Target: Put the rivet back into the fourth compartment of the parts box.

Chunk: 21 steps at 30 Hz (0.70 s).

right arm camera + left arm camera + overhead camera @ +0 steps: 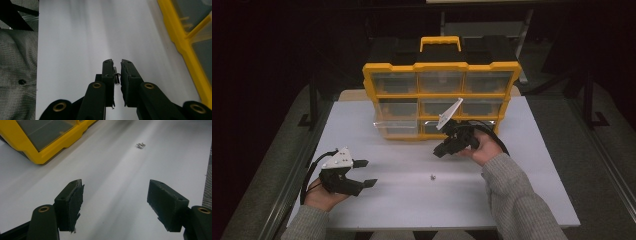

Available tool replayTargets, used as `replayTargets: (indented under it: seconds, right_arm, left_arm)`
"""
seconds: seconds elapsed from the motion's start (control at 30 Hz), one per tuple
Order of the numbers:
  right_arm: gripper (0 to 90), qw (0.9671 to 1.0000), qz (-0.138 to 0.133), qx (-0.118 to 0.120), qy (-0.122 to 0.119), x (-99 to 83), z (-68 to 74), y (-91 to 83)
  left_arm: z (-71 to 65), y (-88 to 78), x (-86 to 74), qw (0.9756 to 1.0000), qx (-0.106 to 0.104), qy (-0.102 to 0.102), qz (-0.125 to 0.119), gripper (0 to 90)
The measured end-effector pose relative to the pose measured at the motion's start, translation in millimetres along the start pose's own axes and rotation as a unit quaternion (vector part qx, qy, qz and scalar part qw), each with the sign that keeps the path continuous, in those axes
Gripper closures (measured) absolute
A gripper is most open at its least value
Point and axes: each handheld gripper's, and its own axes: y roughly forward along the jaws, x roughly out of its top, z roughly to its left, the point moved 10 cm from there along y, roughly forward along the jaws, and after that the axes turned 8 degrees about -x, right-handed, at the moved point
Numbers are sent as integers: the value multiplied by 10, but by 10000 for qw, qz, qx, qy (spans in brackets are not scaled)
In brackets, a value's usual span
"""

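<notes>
A yellow parts organizer with clear drawers stands at the back of the white table; one lower left drawer is pulled out. My right gripper hovers in front of it, shut on a small metal screw pinched between its pads. More small metal screws lie on the table in front, also seen as screws in the left gripper view. My left gripper rests near the front left of the table, open with nothing between its pads.
The organizer's yellow edge runs along the right of the right gripper view, and its corner shows at the upper left of the left gripper view. Dark floor and a metal frame surround the table.
</notes>
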Motion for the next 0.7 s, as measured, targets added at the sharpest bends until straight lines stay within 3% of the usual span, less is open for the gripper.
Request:
replayTargets:
  seconds: [0.7]
  right_arm:
    - [804, 9989, -310, -244, -257, 455, -159, -619]
  left_arm:
    - [11, -3, 4, 10000, 17, 34, -12, 286]
